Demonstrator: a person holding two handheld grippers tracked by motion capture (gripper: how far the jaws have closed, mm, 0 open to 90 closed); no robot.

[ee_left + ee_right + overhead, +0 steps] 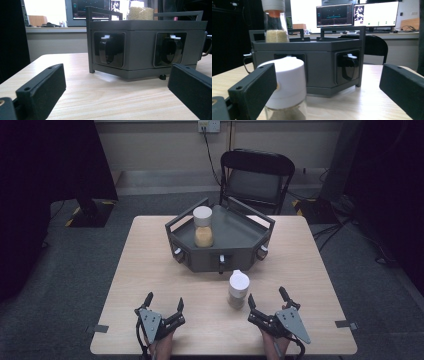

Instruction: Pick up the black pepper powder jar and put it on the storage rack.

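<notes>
A lab: monitors [357, 15] on a bench, taped floor, folding chair [257, 177].

Two jars [203, 226] [238, 289], one grey tray [235, 245], one chair [257, 177], one table [150, 270].

A pale wood-grain bench [150, 270] carries a dark grey tray [235, 245] holding a white-capped jar [203, 226] of tan grain, a second white-capped jar [238, 289] with brownish contents stands before it, and both black tongs, left [163, 304] and right [267, 298], bear grey plates.
</notes>
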